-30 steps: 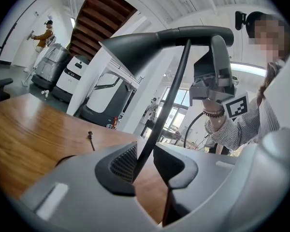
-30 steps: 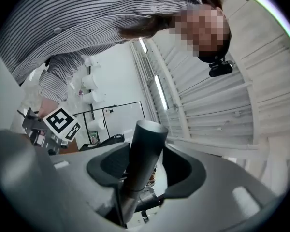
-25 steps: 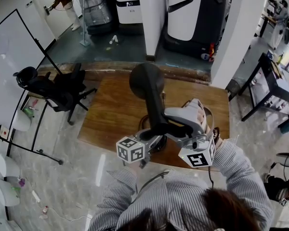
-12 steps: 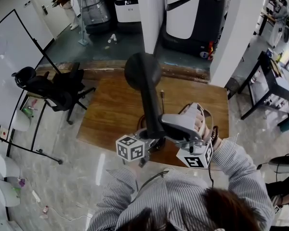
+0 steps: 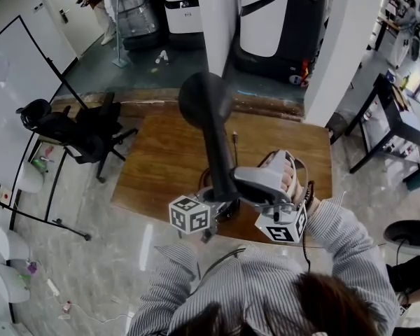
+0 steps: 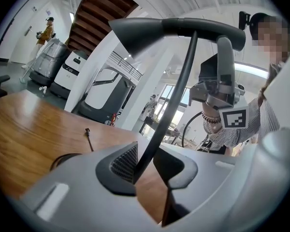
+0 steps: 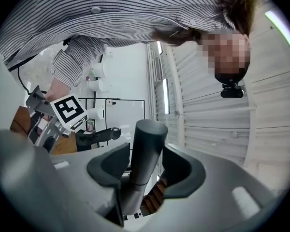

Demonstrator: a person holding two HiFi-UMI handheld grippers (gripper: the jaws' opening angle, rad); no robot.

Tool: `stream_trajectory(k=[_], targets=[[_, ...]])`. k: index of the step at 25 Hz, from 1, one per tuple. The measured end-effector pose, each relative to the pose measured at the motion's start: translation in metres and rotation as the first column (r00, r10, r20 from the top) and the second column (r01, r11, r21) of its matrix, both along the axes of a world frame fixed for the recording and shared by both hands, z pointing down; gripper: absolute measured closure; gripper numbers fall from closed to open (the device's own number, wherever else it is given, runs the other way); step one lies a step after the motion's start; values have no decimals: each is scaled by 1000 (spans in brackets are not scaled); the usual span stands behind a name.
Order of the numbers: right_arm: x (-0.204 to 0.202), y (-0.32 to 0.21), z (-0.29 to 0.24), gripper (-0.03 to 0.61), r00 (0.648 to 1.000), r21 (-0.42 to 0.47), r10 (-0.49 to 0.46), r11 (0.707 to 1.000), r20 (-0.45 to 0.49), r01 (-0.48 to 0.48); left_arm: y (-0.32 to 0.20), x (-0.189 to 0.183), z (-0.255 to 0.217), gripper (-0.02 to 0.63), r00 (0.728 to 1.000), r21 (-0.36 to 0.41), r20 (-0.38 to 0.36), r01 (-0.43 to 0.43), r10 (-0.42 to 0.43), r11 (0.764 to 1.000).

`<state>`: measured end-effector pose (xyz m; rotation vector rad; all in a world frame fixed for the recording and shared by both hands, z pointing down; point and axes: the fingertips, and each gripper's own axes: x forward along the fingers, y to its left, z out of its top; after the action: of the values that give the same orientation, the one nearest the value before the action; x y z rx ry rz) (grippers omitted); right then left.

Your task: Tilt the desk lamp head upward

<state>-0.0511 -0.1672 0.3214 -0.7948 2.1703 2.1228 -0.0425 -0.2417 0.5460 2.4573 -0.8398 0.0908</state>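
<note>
A black desk lamp stands near the front edge of the wooden table (image 5: 161,159). Its round head (image 5: 205,98) points away from me, and the thick tube behind it runs down toward my grippers. My right gripper (image 5: 232,182) is shut on that tube (image 7: 147,144), with a pad on each side. My left gripper (image 5: 220,205) sits low by the lamp's foot. The thin stem (image 6: 171,100) crosses slantwise between its jaws, which have just been closing, and touches both pads (image 6: 123,163). In the left gripper view the lamp head (image 6: 174,28) hangs overhead beside the right gripper (image 6: 217,88).
A loose cable end (image 5: 234,137) lies on the table behind the lamp. A black office chair (image 5: 77,128) stands left of the table. Beyond the far edge are a white pillar (image 5: 343,40) and dark machines (image 5: 287,19). Another desk (image 5: 399,117) stands at the right.
In the head view the lamp head has shifted up and to the left, with the right gripper still on its tube. The left gripper has stayed where it was.
</note>
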Motion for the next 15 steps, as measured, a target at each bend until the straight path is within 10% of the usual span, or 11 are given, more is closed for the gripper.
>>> stream_trajectory(k=[15], targets=[[0, 1, 12, 377, 1000, -28, 8, 1000, 29, -7, -1, -1, 1, 512, 1000, -1, -4, -11, 11, 1000]])
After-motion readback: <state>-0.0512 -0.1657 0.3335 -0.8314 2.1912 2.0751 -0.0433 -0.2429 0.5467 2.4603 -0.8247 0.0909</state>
